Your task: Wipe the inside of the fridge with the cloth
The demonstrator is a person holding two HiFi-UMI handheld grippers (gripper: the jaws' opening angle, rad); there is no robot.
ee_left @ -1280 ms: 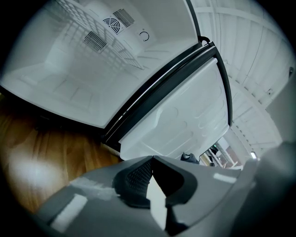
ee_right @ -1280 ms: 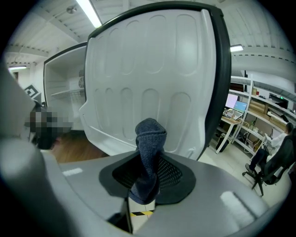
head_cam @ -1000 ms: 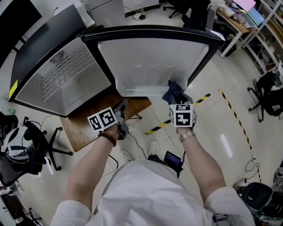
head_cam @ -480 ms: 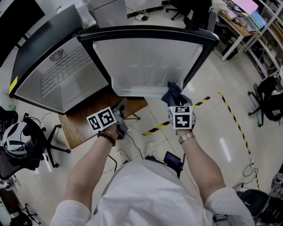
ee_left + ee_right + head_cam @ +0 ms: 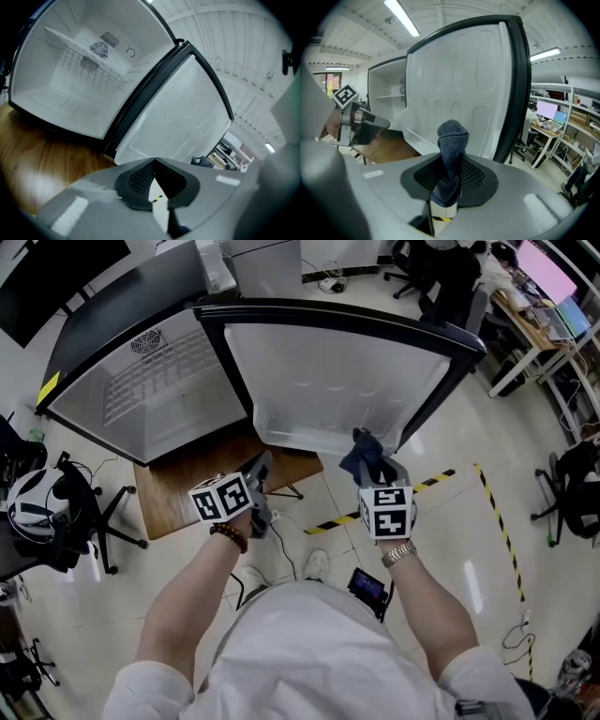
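Right gripper view shows my right gripper (image 5: 450,180) clamped on the cloth (image 5: 451,145), a dark blue-grey knitted textile bunched into an upright roll with a rounded, folded-over top. The cloth is at the lower edge of the open fridge door (image 5: 328,381), near its right corner; contact cannot be confirmed. My left gripper (image 5: 153,180) is closed and empty, near the wooden table (image 5: 42,154).

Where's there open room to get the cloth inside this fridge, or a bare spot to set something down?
Bare: the white fridge compartment's floor below the wire shelf, and the brown wooden tabletop strip in front of the fridge, near the left hand-held gripper. Crowded: the room floor left of the table, taken up by a black wheeled chair.
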